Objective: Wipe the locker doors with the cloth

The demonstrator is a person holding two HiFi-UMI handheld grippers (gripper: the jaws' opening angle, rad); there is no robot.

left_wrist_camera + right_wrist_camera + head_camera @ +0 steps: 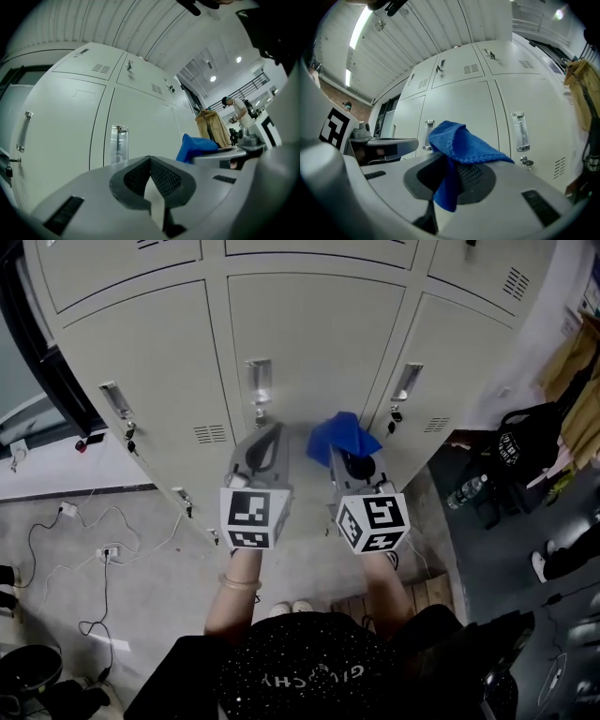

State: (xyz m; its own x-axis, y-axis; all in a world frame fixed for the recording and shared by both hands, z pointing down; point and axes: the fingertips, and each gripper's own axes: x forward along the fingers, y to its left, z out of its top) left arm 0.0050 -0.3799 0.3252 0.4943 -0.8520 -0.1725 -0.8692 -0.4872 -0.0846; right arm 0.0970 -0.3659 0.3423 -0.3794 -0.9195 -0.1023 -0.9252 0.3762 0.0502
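Blue cloth (461, 147) is being pinched in the right gripper (451, 174). Its jaws are closing on the bunched tail, while the loose fold is sticking forward past the tips, drooping over the right-hand jaw and pointing at the middle grey locker door (309, 343). Left gripper (151, 164) is hanging alongside with jaws pressed together on nothing; cloth-to-door contact is not resolving in any view, and the cloth is masking the right jaw tips.
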